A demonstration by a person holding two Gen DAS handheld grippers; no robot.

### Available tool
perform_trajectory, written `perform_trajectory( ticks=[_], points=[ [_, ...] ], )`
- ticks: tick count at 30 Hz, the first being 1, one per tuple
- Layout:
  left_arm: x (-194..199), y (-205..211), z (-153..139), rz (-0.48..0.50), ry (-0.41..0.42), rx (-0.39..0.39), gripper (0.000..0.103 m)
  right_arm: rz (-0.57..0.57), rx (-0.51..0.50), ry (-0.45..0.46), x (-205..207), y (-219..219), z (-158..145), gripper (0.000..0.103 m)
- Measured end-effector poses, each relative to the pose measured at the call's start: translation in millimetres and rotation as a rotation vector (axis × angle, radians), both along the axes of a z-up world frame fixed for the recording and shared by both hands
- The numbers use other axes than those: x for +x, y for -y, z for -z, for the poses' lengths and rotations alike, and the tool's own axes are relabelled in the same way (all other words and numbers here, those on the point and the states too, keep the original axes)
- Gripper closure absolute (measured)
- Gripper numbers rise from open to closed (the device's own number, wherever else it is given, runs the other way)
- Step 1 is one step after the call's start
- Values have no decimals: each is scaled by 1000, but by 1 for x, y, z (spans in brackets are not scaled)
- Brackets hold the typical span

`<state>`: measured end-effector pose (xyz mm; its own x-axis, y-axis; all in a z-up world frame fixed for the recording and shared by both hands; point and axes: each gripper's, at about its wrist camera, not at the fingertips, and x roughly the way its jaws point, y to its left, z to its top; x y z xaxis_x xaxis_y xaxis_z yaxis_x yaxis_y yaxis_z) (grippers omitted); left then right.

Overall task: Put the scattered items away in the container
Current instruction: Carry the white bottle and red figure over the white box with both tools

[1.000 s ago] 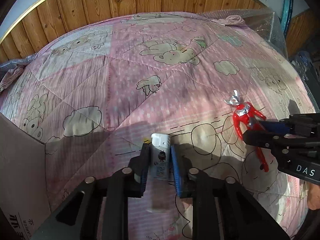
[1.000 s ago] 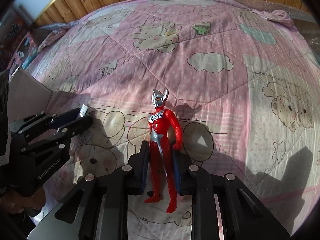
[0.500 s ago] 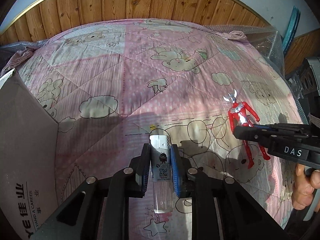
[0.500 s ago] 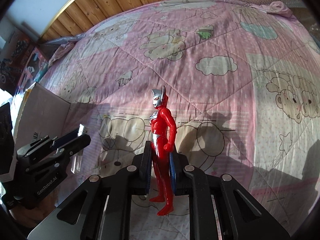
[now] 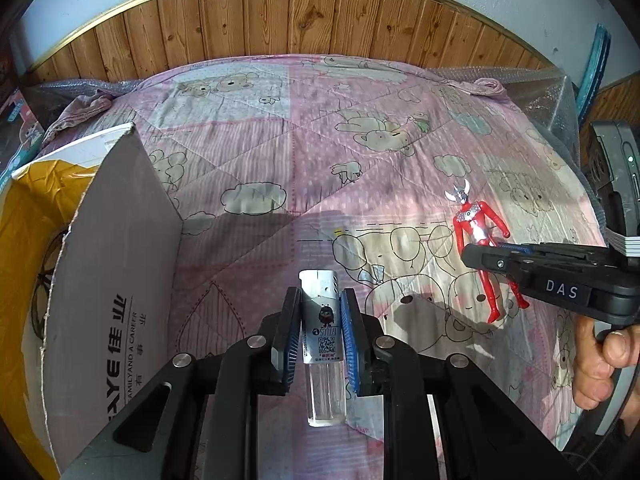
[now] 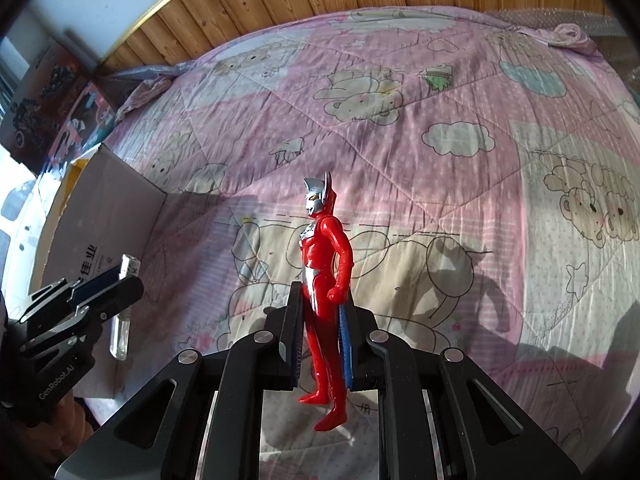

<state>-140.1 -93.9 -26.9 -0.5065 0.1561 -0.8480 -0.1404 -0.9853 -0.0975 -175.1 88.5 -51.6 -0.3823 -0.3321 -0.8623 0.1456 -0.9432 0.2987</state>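
A quilted pink bed cover (image 5: 280, 152), printed with bears and clouds, spreads over the bed below wood panelling. At its nine o'clock edge stands an open cardboard box (image 5: 116, 280), grey-sided with a yellow lining. The right gripper (image 6: 320, 316) has its jaws pinched on the waist of a glossy red-and-silver plastic figure (image 6: 326, 264), lifted upright above the cover. The left gripper (image 5: 320, 332) has its jaws closed on a slim, clear-bodied lighter (image 5: 322, 320) with a metal cap, just beside the box wall.
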Motion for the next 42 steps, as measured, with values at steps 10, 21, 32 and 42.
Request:
perform_trajectory(
  ticks=[10, 21, 32, 42],
  points=[
    [34, 16, -31, -15, -51, 21, 83, -22, 1, -40, 31, 21, -15, 88],
    [73, 43, -49, -42, -82, 48, 83, -29, 7, -71, 57, 45, -28, 88],
    [105, 71, -64, -82, -115, 54, 83, -63, 6, -120, 97, 81, -44, 88],
    [129, 85, -75, -84, -150, 48, 83, -125, 23, -171, 122, 120, -60, 87]
  ],
)
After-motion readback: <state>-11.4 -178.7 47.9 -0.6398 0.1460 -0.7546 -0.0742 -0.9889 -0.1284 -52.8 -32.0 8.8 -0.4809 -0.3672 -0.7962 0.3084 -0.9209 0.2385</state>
